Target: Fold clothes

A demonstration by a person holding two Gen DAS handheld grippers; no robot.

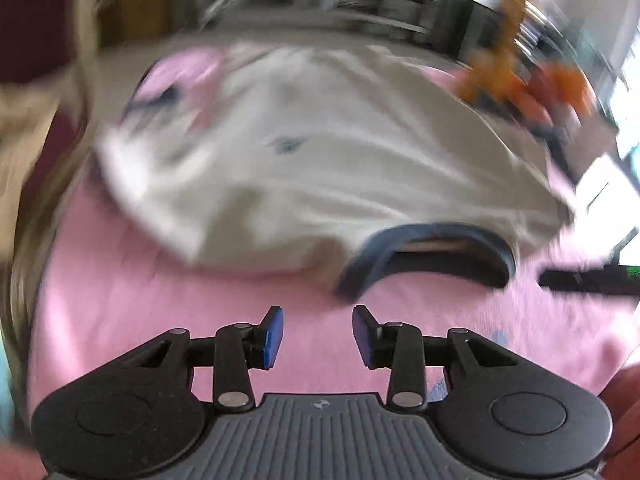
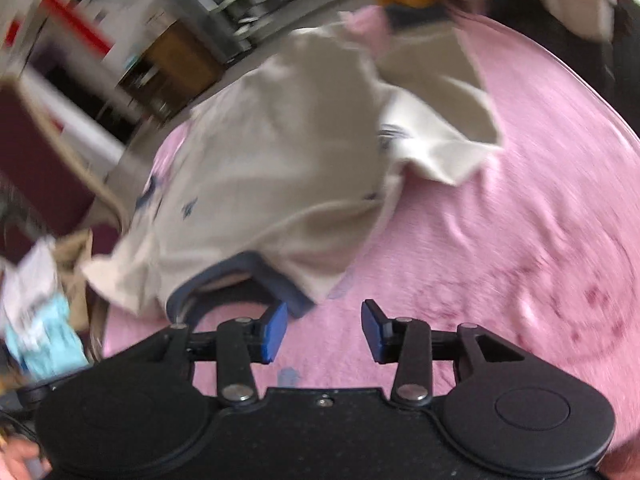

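One cream cotton T-shirt with navy neck band [image 1: 320,152] lies rumpled on pink fleece blanket [image 1: 160,300], collar end nearest me. One small navy print on chest. In right view, same shirt [image 2: 260,168] has one sleeve flipped out to right. My left gripper [image 1: 319,338] spread, two blue pads [image 1: 274,338] apart, nothing between, just short of collar. My right gripper [image 2: 325,332] spread too, empty, left pad just beside collar. One orange plush toy [image 1: 516,76] at far blanket edge. Both views motion-blurred.
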